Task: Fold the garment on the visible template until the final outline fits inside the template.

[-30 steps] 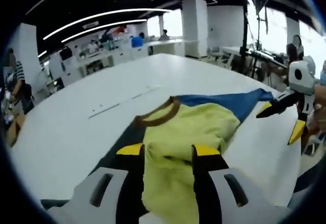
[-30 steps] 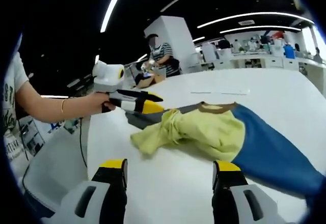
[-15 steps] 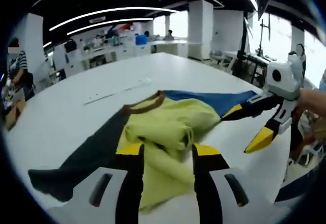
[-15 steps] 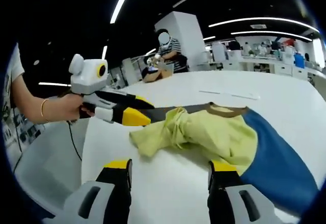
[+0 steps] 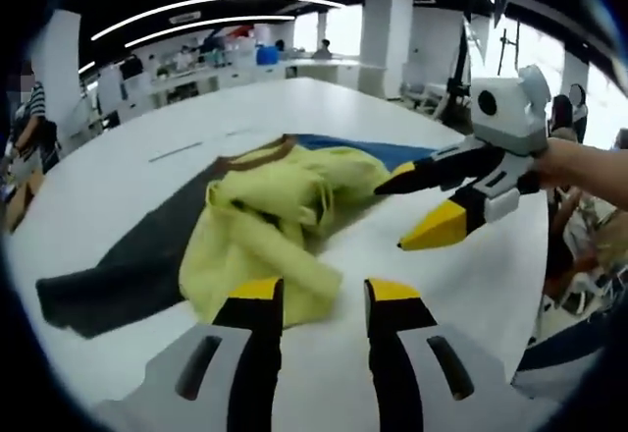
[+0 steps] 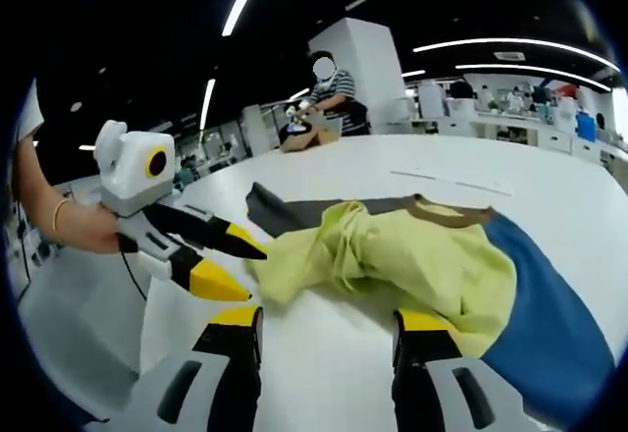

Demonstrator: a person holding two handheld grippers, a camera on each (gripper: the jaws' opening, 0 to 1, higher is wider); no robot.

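1. Since a second ago the left gripper [image 5: 312, 295] let go of the garment [image 5: 275, 221]; its jaws are apart, holding nothing.
2. Right gripper [image 6: 324, 319] is spread wide too, nothing in it.
3. Garment's bunched up on the white table [image 5: 118, 172].

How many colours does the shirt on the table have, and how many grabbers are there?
Yellow-green crumpled middle part of the cloth shirt: 1
Blue side part: 1
Dark grey side part: 1
Brown collar band: 1
Shirt colours total: 4
Grabbers with yellow-tipped fingers: 2, left gripper and right gripper
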